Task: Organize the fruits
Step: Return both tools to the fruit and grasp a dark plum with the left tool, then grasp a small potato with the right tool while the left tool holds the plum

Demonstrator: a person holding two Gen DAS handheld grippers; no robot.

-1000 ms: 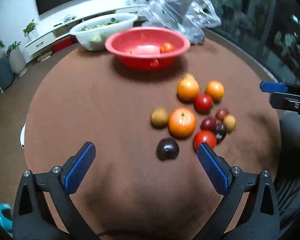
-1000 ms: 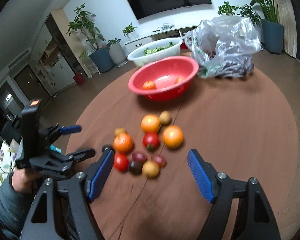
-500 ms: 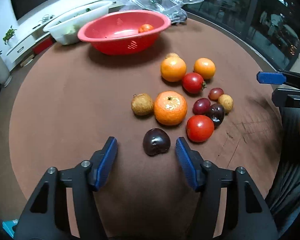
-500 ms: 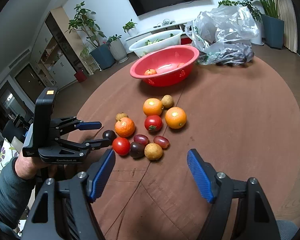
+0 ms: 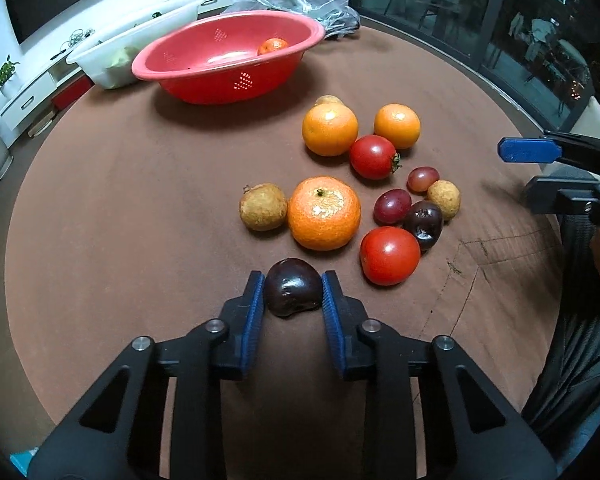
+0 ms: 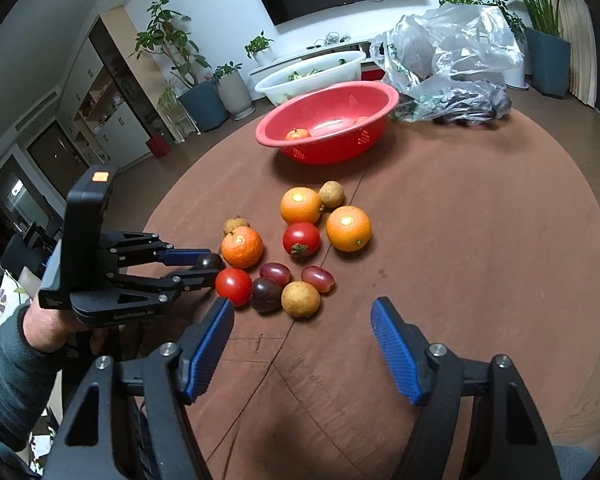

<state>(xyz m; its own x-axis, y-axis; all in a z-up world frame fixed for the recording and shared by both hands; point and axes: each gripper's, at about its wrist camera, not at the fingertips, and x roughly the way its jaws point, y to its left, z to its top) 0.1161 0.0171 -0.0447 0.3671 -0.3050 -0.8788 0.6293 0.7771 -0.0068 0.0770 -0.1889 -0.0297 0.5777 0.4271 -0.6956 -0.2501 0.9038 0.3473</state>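
Now red basin [image 5: 236, 80] holds 2 oranges; left gripper [image 5: 293, 294] clamps dark plum [image 5: 293, 293], right gripper [image 6: 302, 336] fingers spread.

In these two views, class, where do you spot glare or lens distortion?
Left wrist view: white glare spots on the glossy red tomato; the round brown table bulges. Right wrist view: highlights on the clear plastic bag; the room's edges curve.

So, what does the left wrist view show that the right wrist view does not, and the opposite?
Only the left wrist view shows both pads of the left gripper touching the dark plum. Only the right wrist view shows the hand holding that gripper, and the right gripper with its jaws wide open and empty. Both show the red basket, the loose fruit and the plastic bag.
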